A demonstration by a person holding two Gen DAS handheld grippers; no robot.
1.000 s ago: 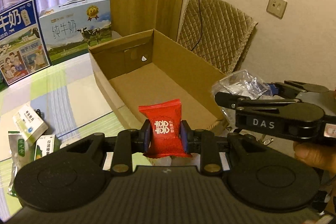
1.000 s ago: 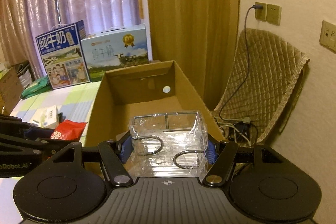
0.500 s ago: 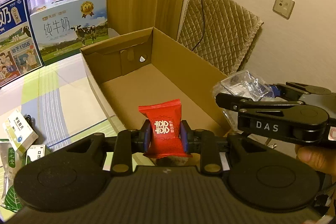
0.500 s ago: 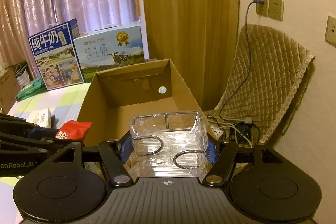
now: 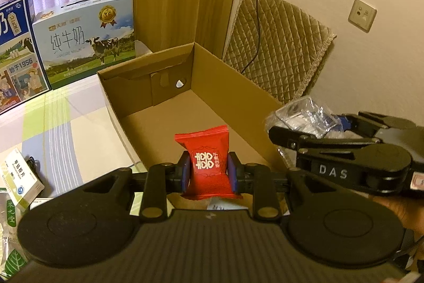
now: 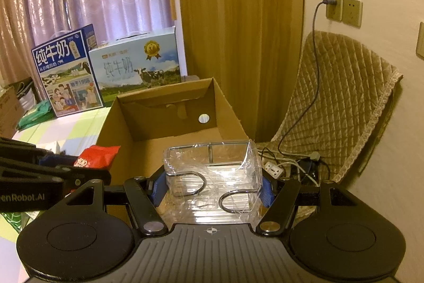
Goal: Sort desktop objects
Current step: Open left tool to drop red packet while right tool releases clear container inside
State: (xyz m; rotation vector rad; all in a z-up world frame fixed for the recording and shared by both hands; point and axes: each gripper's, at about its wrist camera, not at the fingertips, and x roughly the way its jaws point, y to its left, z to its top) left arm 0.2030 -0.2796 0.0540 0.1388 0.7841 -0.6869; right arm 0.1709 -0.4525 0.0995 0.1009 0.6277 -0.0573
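Pastel-check table w/ small packets at far left not sorted yet. Left gripper jaws pinch red candy pack near the empty cardboard box; right gripper jaws clamp wrapped clear holder over the box. I'd say early: nothing dropped in yet.

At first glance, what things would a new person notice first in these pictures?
The red candy packet stands out most, pinched upright in the left gripper over the near end of the open cardboard box. Beside it, the right gripper clamps a clear plastic-wrapped pack. Two milk cartons stand behind the box.
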